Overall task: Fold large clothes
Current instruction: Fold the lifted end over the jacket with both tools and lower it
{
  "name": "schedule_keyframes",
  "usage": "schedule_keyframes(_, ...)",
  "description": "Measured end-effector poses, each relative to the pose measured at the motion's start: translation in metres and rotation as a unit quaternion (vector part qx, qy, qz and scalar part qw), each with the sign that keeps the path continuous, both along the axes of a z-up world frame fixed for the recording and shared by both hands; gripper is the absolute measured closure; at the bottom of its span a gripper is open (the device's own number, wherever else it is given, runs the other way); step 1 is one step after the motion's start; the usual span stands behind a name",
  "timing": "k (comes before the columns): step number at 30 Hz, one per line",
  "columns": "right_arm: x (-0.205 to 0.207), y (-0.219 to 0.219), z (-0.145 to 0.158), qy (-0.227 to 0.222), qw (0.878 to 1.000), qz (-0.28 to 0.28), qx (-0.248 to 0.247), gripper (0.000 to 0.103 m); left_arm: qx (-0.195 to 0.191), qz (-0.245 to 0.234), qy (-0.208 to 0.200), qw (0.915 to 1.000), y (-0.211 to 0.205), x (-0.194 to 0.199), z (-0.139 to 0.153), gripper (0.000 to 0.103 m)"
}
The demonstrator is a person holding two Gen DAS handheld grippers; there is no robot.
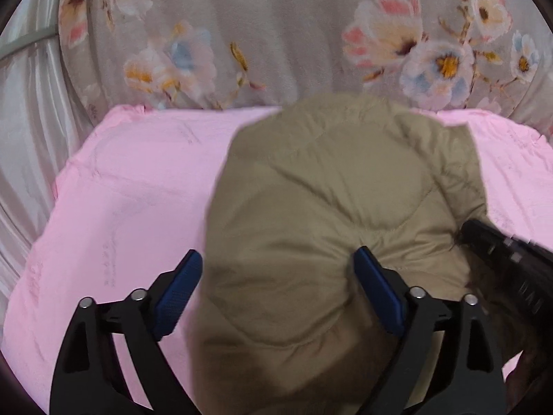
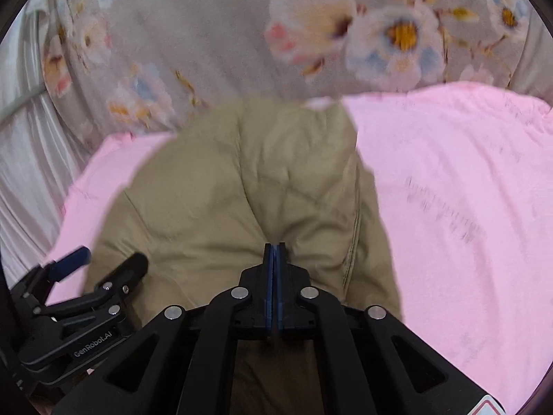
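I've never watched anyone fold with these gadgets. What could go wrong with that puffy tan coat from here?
1. The right tool is shut on just a small pinch of the tan coat; the slippery padding might slide out.
2. The left tool stands open around a thick bulge, so it may close on too much fabric or miss the edge.
3. Dragging the coat could rumple the pink sheet.

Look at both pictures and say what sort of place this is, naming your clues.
Probably a bedroom: a pink bedsheet spread over a bed, a floral quilt piled behind it, and a pale curtain alongside.
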State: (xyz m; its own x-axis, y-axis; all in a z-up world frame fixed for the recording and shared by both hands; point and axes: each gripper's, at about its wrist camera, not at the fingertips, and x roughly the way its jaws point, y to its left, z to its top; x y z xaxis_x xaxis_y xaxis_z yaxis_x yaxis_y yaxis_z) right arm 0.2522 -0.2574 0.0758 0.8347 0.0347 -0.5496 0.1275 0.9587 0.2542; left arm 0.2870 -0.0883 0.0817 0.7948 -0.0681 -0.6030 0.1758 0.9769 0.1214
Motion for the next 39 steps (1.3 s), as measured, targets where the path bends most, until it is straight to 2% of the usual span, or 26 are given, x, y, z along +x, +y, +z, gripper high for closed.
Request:
schedule_keyframes(2, 0.007, -0.003, 0.023, -0.024, 0.999, -0.015, -0.021, 0.096, 0.002, 0.016, -0.039, 0.9991, 0.007, -0.001, 0.024, 0.016)
schedule_keyframes(4, 0.031, -0.008, 0.031, -0.016, 0.999, -0.026, -0.032, 0.095, -0.004, 0.032, -0.055, 0.9979, 0.01, 0.011, 0.042, 0.014)
schedule_keyframes(6, 0.056, -0.015, 0.025, 0.0, 0.999, -0.037, -0.028, 0.095, -0.023, 0.032, -0.033, 0.9987, 0.008, 0.037, 0.045, 0.014)
schedule_keyframes(9, 0.088, -0.028, 0.002, 0.04, 0.998, -0.04, -0.001, 0.095, -0.017, 0.046, -0.008, 0.9988, 0.001, 0.068, 0.029, 0.014)
schedule_keyframes(10, 0.096, -0.033, -0.008, 0.054, 0.998, -0.041, 0.01, 0.097, -0.013, 0.048, -0.002, 0.9988, -0.002, 0.076, 0.023, 0.014)
schedule_keyframes(11, 0.101, -0.037, -0.018, 0.065, 0.997, -0.042, 0.023, 0.103, -0.01, 0.05, 0.011, 0.9987, -0.004, 0.083, 0.015, 0.014)
schedule_keyframes(12, 0.104, -0.042, -0.028, 0.071, 0.996, -0.039, 0.041, 0.103, -0.018, 0.046, 0.019, 0.9986, -0.005, 0.087, 0.008, 0.014)
schedule_keyframes(15, 0.104, -0.051, -0.046, 0.072, 0.994, -0.029, 0.079, 0.103, -0.027, 0.047, 0.008, 0.9985, -0.007, 0.085, -0.004, 0.013)
schedule_keyframes(19, 0.104, -0.047, -0.057, 0.07, 0.995, -0.023, 0.065, 0.103, -0.029, 0.047, -0.011, 0.9984, -0.011, 0.082, -0.013, 0.012)
schedule_keyframes(24, 0.103, -0.047, -0.065, 0.071, 0.995, -0.027, 0.068, 0.103, -0.04, 0.044, -0.015, 0.9981, -0.012, 0.088, -0.023, 0.012)
schedule_keyframes(37, 0.112, -0.047, -0.066, 0.093, 0.994, -0.029, 0.052, 0.103, 0.002, 0.053, -0.025, 0.9983, -0.028, 0.092, -0.032, 0.012)
schedule_keyframes(39, 0.109, -0.049, -0.06, 0.096, 0.994, -0.028, 0.049, 0.103, -0.001, 0.049, -0.025, 0.9985, -0.026, 0.09, -0.029, 0.012)
